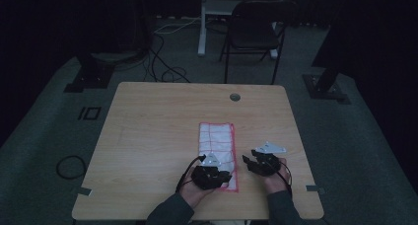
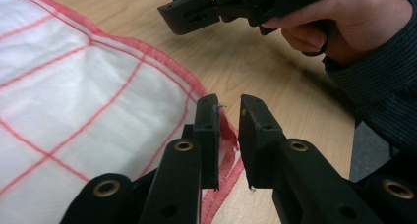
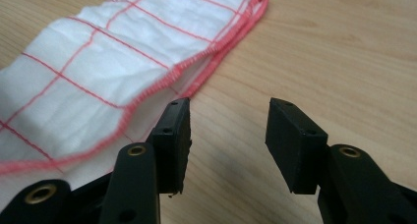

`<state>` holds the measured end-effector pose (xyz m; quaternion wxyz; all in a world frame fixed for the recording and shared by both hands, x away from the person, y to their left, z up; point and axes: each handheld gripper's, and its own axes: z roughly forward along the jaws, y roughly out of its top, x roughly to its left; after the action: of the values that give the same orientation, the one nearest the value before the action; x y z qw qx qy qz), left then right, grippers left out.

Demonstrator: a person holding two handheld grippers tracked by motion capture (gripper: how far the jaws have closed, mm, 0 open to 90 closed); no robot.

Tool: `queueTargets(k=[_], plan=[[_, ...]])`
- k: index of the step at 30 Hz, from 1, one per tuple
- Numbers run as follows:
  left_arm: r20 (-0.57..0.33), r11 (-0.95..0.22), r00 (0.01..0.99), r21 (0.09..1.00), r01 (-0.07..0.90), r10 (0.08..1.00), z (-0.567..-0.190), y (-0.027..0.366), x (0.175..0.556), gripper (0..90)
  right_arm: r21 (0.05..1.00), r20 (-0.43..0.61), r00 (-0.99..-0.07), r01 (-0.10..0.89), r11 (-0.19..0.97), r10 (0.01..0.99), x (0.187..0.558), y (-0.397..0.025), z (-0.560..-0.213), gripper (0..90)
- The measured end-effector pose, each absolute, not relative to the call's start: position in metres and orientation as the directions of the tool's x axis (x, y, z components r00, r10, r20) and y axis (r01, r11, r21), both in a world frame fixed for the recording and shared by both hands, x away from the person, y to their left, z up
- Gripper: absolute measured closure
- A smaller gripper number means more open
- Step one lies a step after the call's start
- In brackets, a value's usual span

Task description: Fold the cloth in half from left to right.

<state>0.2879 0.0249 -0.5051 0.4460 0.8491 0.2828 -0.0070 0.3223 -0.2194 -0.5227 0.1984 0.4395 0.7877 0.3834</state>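
Cloth [image 1: 217,145] long axis runs away from you | left gripper [image 2: 228,135] jaws parted narrowly astride its near hem, nearer | right gripper [image 3: 228,145] wide open, empty, just right of cloth.

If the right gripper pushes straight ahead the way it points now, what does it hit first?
Probably nothing at once: between the open jaws of the right gripper lies bare wooden table. The red-hemmed edge of the white red-checked cloth sits just beside its left jaw and might get brushed.
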Motion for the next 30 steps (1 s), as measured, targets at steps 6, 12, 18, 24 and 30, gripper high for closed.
queueTargets(k=[6,12,18,24,30], plan=[[-0.253,-0.428,0.840,0.768,0.476,0.481,-0.501,0.035,0.287,76.8,0.788,0.015,-0.537,0.525,0.320,0.844,0.328,-0.214,-0.516,52.1],[-0.231,-0.401,0.811,0.776,0.486,0.537,-0.504,0.053,0.293,73.4,0.792,0.008,-0.548,0.515,0.329,0.837,0.335,-0.207,-0.515,52.3],[-0.205,-0.374,0.785,0.790,0.485,0.585,-0.505,0.073,0.304,71.9,0.798,0.006,-0.549,0.506,0.327,0.836,0.342,-0.200,-0.513,52.5],[-0.200,-0.336,0.752,0.802,0.494,0.628,-0.506,0.089,0.320,69.8,0.817,0.067,-0.523,0.518,0.255,0.850,0.351,-0.197,-0.514,54.5],[-0.196,-0.303,0.715,0.808,0.506,0.671,-0.510,0.104,0.336,68.6,0.807,0.084,-0.507,0.540,0.240,0.858,0.362,-0.192,-0.518,57.0]])
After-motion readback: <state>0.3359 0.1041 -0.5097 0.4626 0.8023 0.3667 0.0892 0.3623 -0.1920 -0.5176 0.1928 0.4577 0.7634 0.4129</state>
